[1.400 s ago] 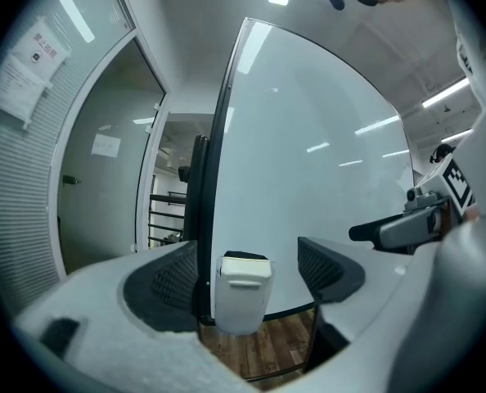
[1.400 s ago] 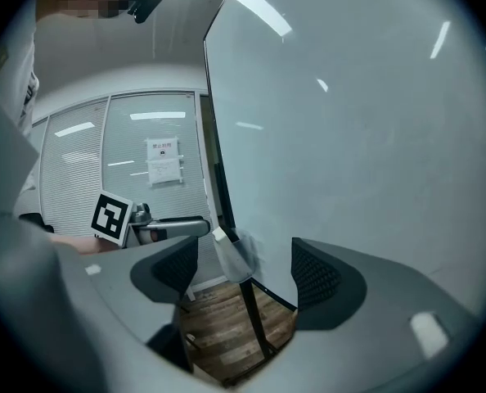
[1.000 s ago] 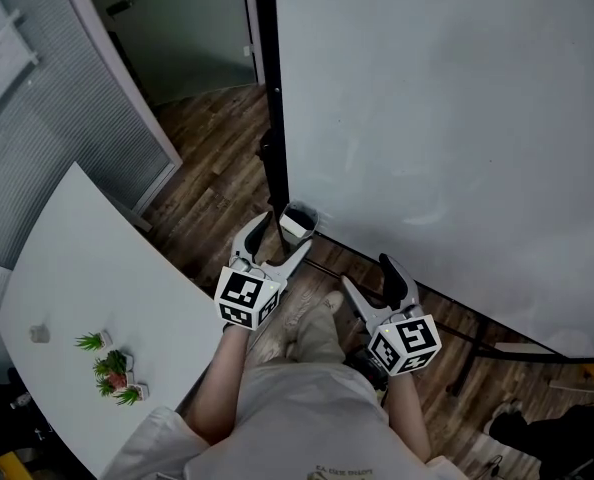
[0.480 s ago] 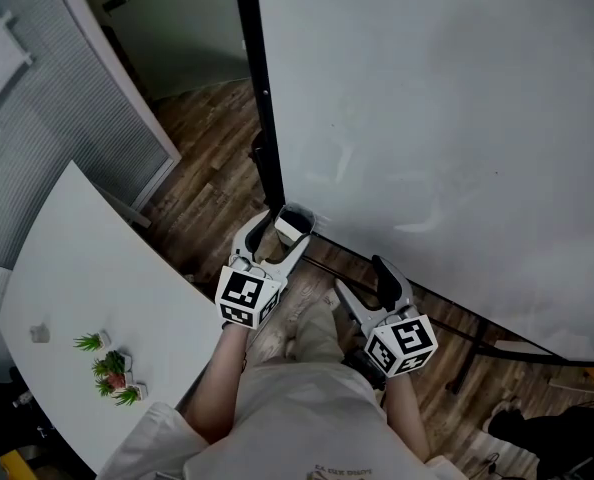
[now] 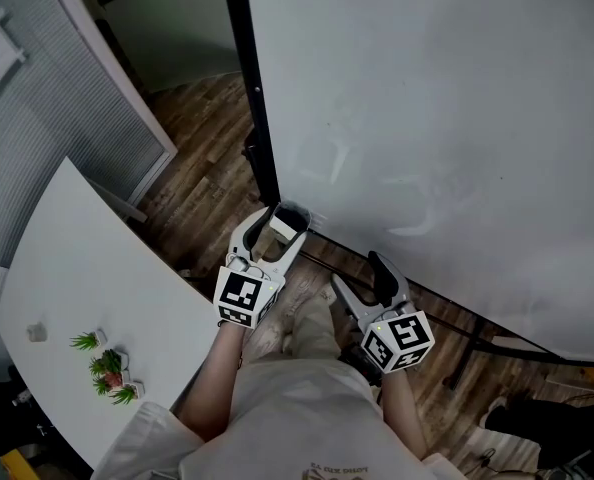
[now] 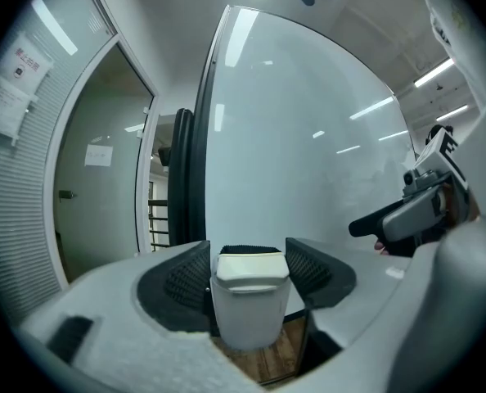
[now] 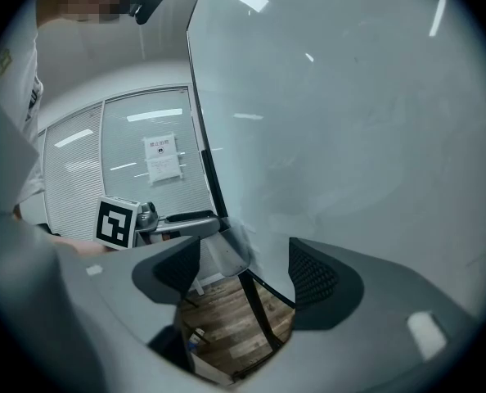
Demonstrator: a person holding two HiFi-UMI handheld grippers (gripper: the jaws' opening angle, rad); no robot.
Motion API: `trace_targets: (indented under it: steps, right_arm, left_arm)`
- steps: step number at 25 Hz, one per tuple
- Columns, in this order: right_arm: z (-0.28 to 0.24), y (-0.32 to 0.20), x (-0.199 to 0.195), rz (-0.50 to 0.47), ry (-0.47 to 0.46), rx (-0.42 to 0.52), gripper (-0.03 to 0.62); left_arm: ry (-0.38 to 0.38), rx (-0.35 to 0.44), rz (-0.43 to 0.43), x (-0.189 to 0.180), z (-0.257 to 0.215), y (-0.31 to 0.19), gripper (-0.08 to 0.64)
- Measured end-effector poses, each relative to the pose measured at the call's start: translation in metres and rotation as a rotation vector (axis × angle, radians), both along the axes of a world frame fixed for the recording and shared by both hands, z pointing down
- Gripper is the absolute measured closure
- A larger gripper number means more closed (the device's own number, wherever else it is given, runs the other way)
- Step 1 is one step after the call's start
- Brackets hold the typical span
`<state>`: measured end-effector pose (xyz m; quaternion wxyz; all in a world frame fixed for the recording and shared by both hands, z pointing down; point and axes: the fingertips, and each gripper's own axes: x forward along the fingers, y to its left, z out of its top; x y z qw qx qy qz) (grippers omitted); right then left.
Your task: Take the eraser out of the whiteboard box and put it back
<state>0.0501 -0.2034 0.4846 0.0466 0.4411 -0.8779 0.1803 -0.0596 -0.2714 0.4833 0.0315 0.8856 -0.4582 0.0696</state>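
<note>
A white eraser (image 6: 249,297) stands upright between the pads of my left gripper (image 6: 249,270), whose jaws are closing; a thin gap still shows at the right pad. In the head view the left gripper (image 5: 277,224) reaches the clear whiteboard box (image 5: 295,214) at the whiteboard's (image 5: 427,118) lower left corner, and the eraser (image 5: 280,227) shows as a pale block there. My right gripper (image 5: 363,274) hangs open and empty to the right, below the board's bottom edge. The right gripper view shows its own jaws (image 7: 243,273) wide apart over wood floor, with the clear box (image 7: 229,252) beyond.
The board's black post (image 5: 245,98) rises at its left edge. A white table (image 5: 87,288) with small potted plants (image 5: 107,370) stands on my left. A glass partition with blinds (image 5: 37,118) lies beyond it. The board's stand legs (image 5: 467,338) cross the floor at right.
The left jaws have narrowed around the eraser. Both hands have stayed almost where they were; the view has shifted slightly.
</note>
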Motion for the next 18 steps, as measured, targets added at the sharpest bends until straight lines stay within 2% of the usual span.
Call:
trace_targets:
  steps: [18]
  right_arm:
    - [0.0052, -0.0008, 0.0071, 0.003, -0.003, -0.02, 0.261]
  left_arm:
    - [-0.001, 0.02, -0.032, 0.0001, 0.003, -0.0024, 0.308]
